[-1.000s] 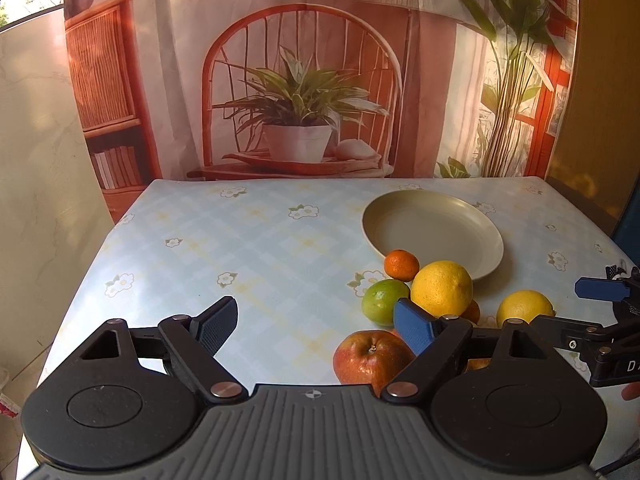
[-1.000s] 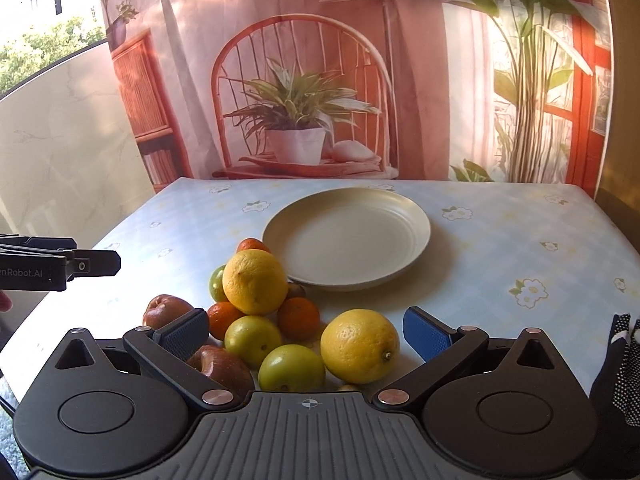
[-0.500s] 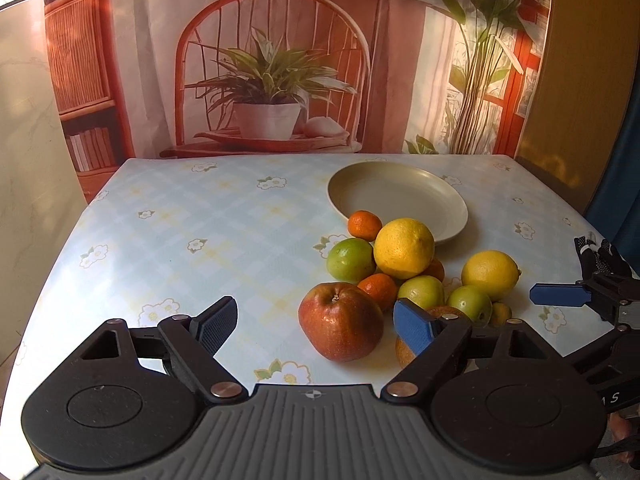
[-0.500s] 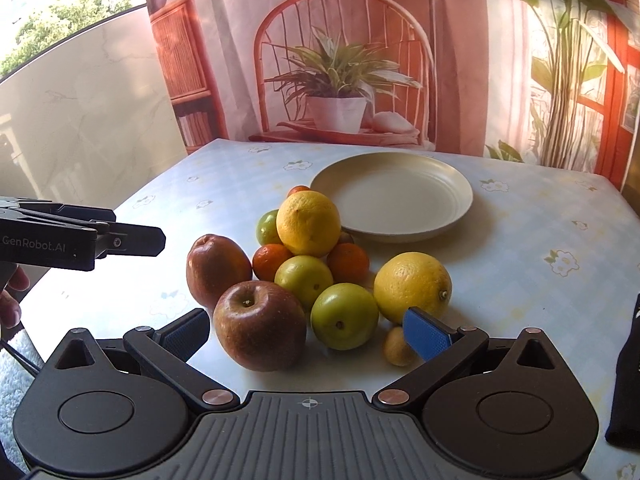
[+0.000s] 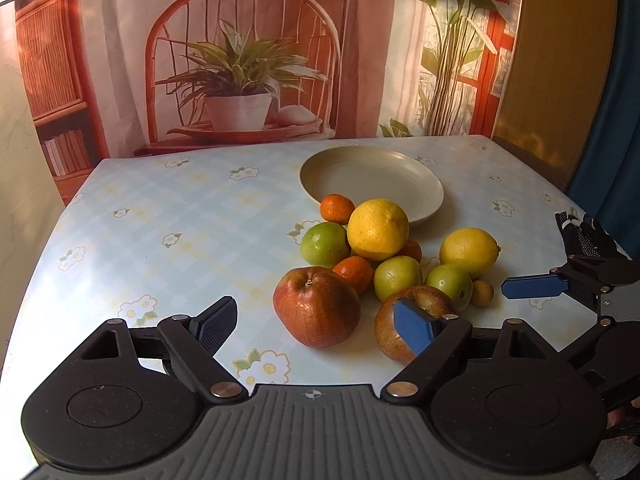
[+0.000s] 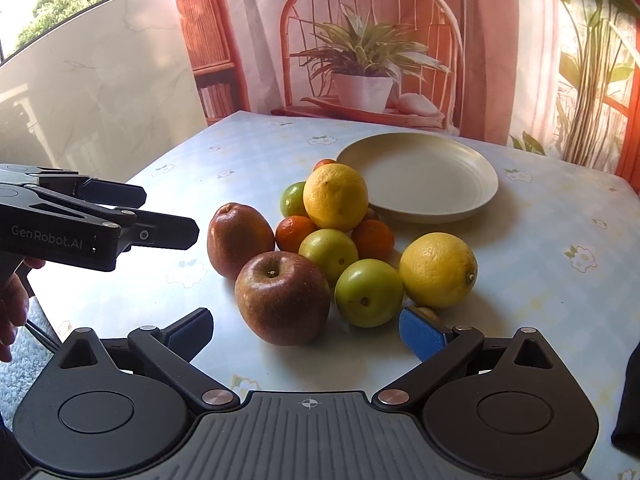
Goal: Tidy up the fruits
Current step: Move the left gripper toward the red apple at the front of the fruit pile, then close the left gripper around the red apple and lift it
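Note:
A pile of fruit lies on the table in front of an empty beige plate (image 5: 372,176) (image 6: 420,176): two red apples, two lemons, green fruits and tangerines. My left gripper (image 5: 314,318) is open, and the nearer red apple (image 5: 316,306) lies just ahead of its fingers, untouched. In the right wrist view the left gripper (image 6: 168,216) stops short of that apple (image 6: 238,238). My right gripper (image 6: 306,330) is open wide with its jaws closing. The other red apple (image 6: 282,298) (image 5: 416,320) sits ahead between its pads, apart from both. A lemon (image 6: 438,270) rests at the pile's right.
The table carries a pale flowered cloth (image 5: 180,220); its left edge drops off near a marble wall. A printed backdrop of a chair and potted plant hangs behind. A black glove (image 5: 580,232) lies at the right edge. A hand (image 6: 12,308) holds the left gripper.
Both grippers have come nearer and lower toward the fruit pile. The right view swung from the lemon to the red apple. The left view now has its apple dead ahead.

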The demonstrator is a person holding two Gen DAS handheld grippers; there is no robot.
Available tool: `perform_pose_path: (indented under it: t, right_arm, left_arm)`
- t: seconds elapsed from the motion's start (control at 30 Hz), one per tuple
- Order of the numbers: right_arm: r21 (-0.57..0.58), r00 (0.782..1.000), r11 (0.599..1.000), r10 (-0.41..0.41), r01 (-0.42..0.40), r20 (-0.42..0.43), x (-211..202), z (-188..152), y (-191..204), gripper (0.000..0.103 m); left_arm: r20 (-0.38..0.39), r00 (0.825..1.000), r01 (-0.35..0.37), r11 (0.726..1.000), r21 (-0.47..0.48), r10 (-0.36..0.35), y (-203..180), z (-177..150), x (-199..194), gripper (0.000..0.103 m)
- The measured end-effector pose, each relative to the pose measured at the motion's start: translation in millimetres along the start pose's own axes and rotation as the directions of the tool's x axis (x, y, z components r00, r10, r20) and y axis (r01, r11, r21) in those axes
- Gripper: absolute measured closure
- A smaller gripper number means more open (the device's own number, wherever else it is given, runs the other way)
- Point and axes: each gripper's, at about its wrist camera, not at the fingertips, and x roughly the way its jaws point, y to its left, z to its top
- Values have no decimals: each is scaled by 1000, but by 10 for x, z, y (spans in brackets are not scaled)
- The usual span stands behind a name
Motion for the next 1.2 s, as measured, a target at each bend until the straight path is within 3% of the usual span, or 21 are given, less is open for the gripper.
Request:
perform_pose_path:
  t: [0.17,0.47,0.8,0.93,1.2]
  right_arm:
    - [-7,1000,1000,21,-21,-21,24,20,5,13]
    - [-22,996,998,54,-56,-74,114,23,32,22]
    - [-17,991,996,81,-83,-111,226,31,11,29]
    - [-12,987,995,99,-102,-127,268,34,-3,33]
    - [-21,982,992,117,-121,-151,370,70,-38,45]
  left_arm:
    - [21,1000,9,997,76,-11,-81,-18,-9,16]
    - [17,998,59,996,62,-60,-62,-15,34,16]
    - [-12,999,38,998,49,-37,-84,61,152,16]
    - [-24,999,33,997,64,-32,-91,89,184,20]
    - [-43,988,155,977,146,-150,-243,72,246,36]
